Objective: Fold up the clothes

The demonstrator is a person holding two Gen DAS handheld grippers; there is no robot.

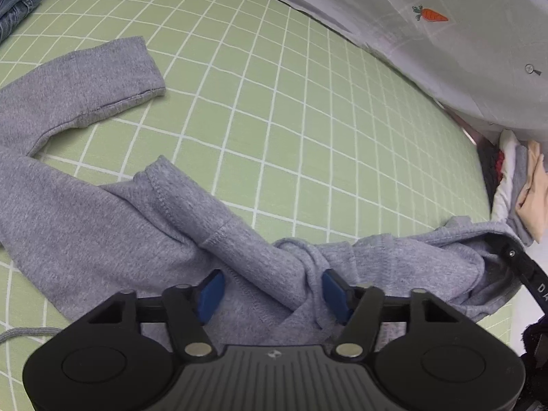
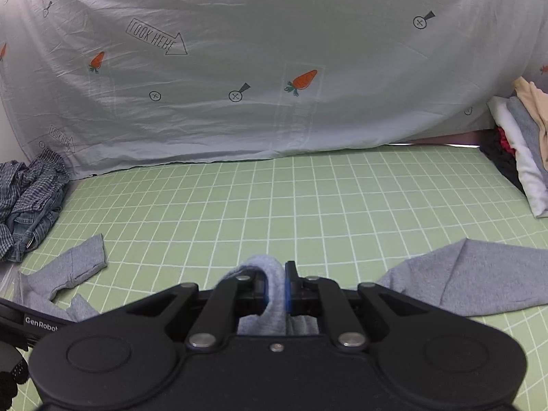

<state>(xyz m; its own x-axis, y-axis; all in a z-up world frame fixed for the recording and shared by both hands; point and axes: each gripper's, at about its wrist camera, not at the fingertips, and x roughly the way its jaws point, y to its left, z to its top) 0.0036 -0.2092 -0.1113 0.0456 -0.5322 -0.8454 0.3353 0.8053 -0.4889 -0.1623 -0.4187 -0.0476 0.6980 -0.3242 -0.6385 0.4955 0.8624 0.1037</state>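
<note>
A grey hoodie [image 1: 102,226] lies spread and rumpled on the green checked bed sheet [image 1: 308,120]. One sleeve [image 1: 102,78] points away at the upper left. My left gripper [image 1: 272,291] hovers open just over the hood and drawstring [image 1: 308,263], blue pads apart, nothing between them. The right gripper's black finger [image 1: 524,267] shows at the hoodie's right edge. In the right wrist view, my right gripper [image 2: 275,291] is shut on a fold of the grey hoodie [image 2: 270,274]. Another sleeve [image 2: 479,281] lies to its right, the far sleeve [image 2: 75,263] to its left.
A carrot-print grey sheet [image 2: 274,68] hangs as a wall behind the bed. Crumpled jeans and a checked shirt [image 2: 30,195] sit at the back left. A stack of folded clothes [image 2: 524,144] stands at the back right. Bare green sheet [image 2: 291,205] stretches across the middle.
</note>
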